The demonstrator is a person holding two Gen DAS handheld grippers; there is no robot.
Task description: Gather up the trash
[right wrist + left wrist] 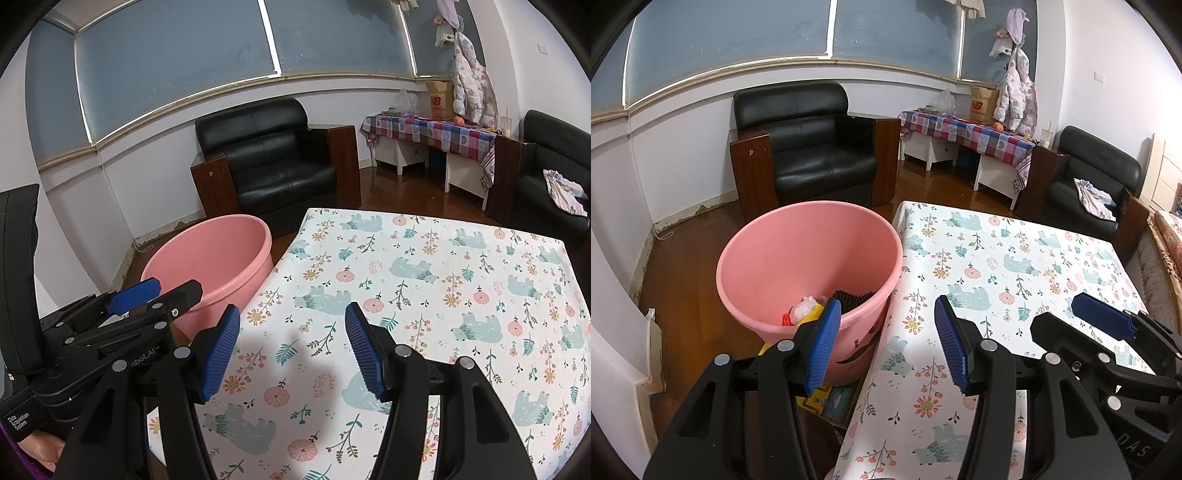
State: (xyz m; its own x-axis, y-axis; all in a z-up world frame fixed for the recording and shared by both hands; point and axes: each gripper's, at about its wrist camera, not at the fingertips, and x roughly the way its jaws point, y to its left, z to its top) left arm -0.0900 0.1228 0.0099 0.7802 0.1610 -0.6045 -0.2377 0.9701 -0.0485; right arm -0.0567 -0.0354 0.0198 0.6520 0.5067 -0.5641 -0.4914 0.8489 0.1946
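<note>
Both grippers, left [886, 339] and right [291, 350], stood released and empty; the trash [805, 312] (2–3 light, crumpled scraps, best pinched by a fold) lay in the pink bucket [775, 254].

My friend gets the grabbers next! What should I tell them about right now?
Left gripper: open, holding nothing, by the table's edge next to the pink bucket.
Right gripper: open, holding nothing, over the table with the bear cloth.
Done: some trash already lies in the bucket, which stands on the floor against the table's left side.
Left: no trash shows on the cloth in either view; look around for more before stopping.
</note>
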